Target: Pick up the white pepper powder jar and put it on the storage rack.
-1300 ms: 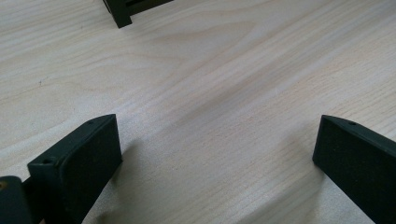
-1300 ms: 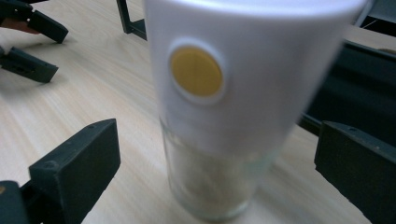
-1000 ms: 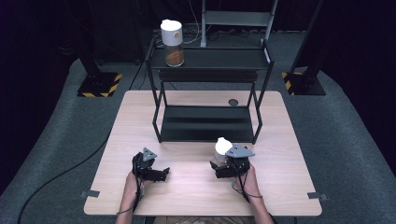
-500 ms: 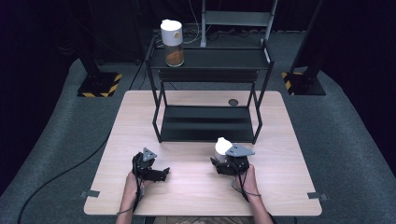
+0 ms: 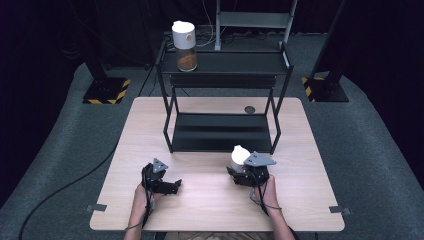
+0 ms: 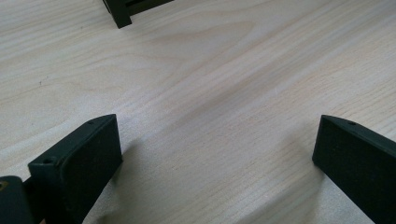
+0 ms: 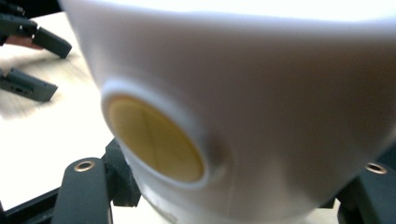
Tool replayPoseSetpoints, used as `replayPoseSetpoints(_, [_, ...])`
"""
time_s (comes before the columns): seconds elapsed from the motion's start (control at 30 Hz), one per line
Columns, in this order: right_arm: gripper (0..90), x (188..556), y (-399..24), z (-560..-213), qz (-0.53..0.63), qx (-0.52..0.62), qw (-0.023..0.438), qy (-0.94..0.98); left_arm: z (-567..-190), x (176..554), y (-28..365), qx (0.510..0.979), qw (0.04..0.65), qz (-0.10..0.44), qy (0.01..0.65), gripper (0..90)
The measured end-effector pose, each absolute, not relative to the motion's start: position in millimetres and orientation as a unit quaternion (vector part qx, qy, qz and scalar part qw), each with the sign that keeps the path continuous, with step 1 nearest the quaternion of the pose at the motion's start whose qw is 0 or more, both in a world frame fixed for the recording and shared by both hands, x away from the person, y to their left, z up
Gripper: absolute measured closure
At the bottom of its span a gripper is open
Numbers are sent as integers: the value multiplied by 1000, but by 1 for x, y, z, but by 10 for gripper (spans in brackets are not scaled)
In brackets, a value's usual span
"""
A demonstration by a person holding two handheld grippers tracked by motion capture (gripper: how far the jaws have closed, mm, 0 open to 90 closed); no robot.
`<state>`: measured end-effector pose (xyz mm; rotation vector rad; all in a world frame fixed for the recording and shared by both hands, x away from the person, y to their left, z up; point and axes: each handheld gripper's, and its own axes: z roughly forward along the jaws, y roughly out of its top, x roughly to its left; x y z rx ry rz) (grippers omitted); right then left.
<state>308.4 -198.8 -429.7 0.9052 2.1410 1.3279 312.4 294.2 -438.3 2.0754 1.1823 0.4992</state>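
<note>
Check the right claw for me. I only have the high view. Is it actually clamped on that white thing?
Observer: Yes. In the right gripper view the right claw has a jaw pressed on either side of the white container.
Operator: Anything on its face?
Observer: A round yellow disc, set in a raised white ring.
Operator: Left claw?
Observer: The left claw is open, jaws wide apart, with bare table wood between them.

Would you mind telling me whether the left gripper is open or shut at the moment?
Open. In the left gripper view, the left gripper has its two black jaws standing wide apart with bare wooden table between them.
</note>
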Motion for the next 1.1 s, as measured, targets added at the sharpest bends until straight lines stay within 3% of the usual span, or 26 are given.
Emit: replayPoseSetpoints(1.1, [304, 320, -221, -369, 497, 341, 287, 744, -438, 312, 294, 799, 344, 192, 455, 8])
